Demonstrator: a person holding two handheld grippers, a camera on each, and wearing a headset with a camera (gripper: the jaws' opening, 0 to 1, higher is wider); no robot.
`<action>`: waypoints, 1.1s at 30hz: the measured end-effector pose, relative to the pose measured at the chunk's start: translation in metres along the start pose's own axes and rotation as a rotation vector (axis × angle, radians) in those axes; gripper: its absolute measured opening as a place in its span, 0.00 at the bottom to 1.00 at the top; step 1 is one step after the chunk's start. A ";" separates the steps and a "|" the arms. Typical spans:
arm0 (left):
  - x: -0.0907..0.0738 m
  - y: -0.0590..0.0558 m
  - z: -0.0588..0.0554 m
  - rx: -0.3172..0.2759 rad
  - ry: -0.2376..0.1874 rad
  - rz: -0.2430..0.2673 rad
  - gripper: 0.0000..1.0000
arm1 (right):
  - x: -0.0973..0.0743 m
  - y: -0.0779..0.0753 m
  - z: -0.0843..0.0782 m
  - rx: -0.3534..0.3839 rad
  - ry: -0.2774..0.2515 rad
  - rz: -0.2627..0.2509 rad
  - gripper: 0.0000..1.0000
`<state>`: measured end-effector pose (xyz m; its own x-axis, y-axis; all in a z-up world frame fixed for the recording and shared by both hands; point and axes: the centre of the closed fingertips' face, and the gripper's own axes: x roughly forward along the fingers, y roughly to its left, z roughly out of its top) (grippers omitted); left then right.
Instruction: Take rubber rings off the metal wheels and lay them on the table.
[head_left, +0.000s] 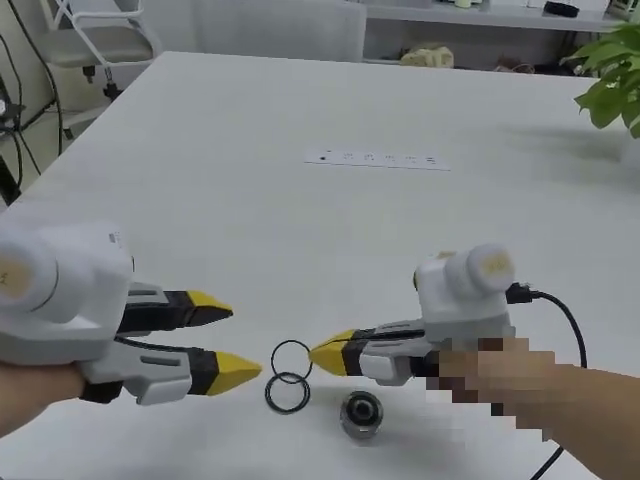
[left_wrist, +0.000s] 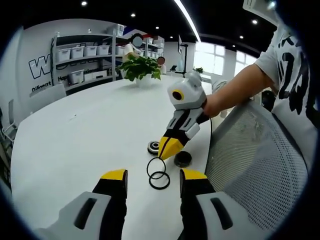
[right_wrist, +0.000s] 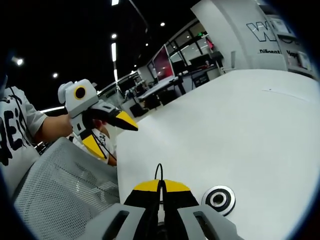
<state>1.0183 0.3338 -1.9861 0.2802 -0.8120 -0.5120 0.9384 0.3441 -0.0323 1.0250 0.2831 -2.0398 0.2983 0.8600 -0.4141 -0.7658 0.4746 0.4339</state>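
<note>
Black rubber ring (head_left: 290, 342) is pinched at the tips of the right gripper (head_left: 322, 354), low over the table (head_left: 300, 200), its edge meeting a second ring (head_left: 268, 394) lying there. Risk: it clings to the jaws on release, or drags the second ring along. Metal wheel (head_left: 361, 413) sits just beside. Right gripper is near level and points left; left gripper (head_left: 246, 340) faces it, jaws apart, empty.
</note>
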 end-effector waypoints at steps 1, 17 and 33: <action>-0.001 0.000 -0.001 -0.003 -0.001 0.002 0.38 | 0.001 0.001 -0.001 0.002 0.006 0.003 0.00; -0.002 -0.002 -0.010 -0.015 0.017 0.004 0.39 | 0.008 0.004 -0.019 -0.003 0.070 0.006 0.00; -0.001 -0.003 -0.015 -0.012 0.043 0.001 0.39 | 0.008 -0.003 -0.024 -0.039 0.092 -0.031 0.05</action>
<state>1.0120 0.3412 -1.9986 0.2718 -0.7909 -0.5483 0.9355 0.3508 -0.0423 1.0159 0.2838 -2.0634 0.2700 0.8235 -0.4990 -0.7791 0.4914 0.3893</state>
